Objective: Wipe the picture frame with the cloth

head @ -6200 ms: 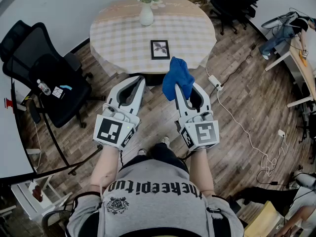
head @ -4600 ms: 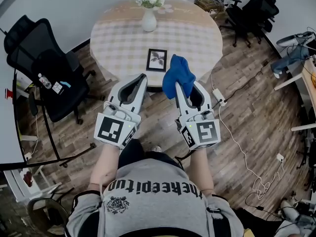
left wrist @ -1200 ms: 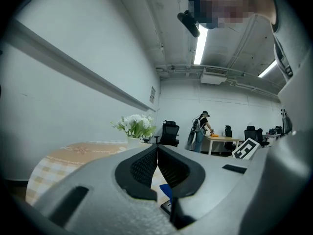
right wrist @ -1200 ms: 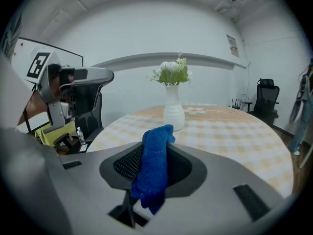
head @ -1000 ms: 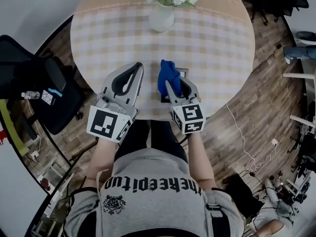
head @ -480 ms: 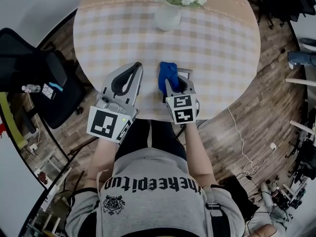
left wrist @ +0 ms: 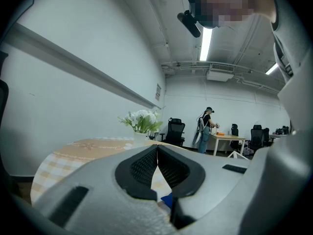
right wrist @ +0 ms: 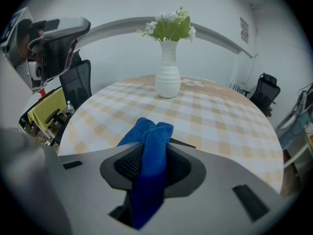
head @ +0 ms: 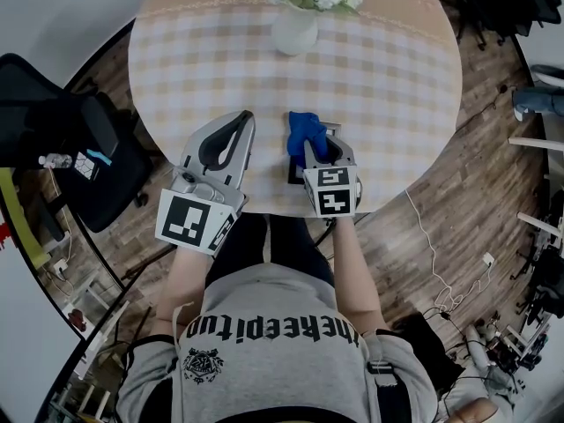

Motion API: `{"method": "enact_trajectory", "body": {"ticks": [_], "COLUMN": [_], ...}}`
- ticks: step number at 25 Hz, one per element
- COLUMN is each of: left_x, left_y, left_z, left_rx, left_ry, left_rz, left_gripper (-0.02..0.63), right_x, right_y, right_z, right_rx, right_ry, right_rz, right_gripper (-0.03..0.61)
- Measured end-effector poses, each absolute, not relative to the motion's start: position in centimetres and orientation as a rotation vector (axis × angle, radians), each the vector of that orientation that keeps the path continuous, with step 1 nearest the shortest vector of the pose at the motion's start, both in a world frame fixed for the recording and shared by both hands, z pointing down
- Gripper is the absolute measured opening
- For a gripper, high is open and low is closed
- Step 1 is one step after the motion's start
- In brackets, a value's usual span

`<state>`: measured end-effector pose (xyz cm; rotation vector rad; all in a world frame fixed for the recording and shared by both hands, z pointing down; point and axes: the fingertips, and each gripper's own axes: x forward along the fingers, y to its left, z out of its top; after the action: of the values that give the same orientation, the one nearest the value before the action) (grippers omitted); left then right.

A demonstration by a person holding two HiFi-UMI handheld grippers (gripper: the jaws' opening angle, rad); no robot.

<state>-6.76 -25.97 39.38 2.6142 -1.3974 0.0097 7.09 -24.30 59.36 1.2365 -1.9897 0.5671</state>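
Clamping bunched blue cloth [right wrist: 152, 133] in right hand-held gripper [right wrist: 155, 153] | left hand-held gripper [left wrist: 157, 153] closed, empty

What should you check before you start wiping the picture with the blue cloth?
1. Cloth gripped firmly: ok. The right gripper has its jaws shut on it.
2. Cloth above the picture frame: ok. The frame lies mostly hidden under that gripper.
3. Cloth touching the frame: cannot tell.
4. Frame held steady: not ok. The left gripper is shut, empty, and beside the frame, not on it.
5. Vase out of the way: ok. It stands at the far side of the table.
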Motion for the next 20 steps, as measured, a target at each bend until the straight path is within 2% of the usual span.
{"method": "enact_trajectory", "body": {"ticks": [20], "left_x": [-5.3], "left_y": [-25.2], "left_z": [38.8], "left_rx": [2.651], "left_ry": [-1.355], "left_rz": [0.001], "left_gripper": [0.017], "right_x": [13.6], "right_y": [-23.5], "right_z": [58.4], "right_rx": [1.406], "right_ry": [-1.873], "right_rz": [0.589], "right_gripper": [0.118]}}
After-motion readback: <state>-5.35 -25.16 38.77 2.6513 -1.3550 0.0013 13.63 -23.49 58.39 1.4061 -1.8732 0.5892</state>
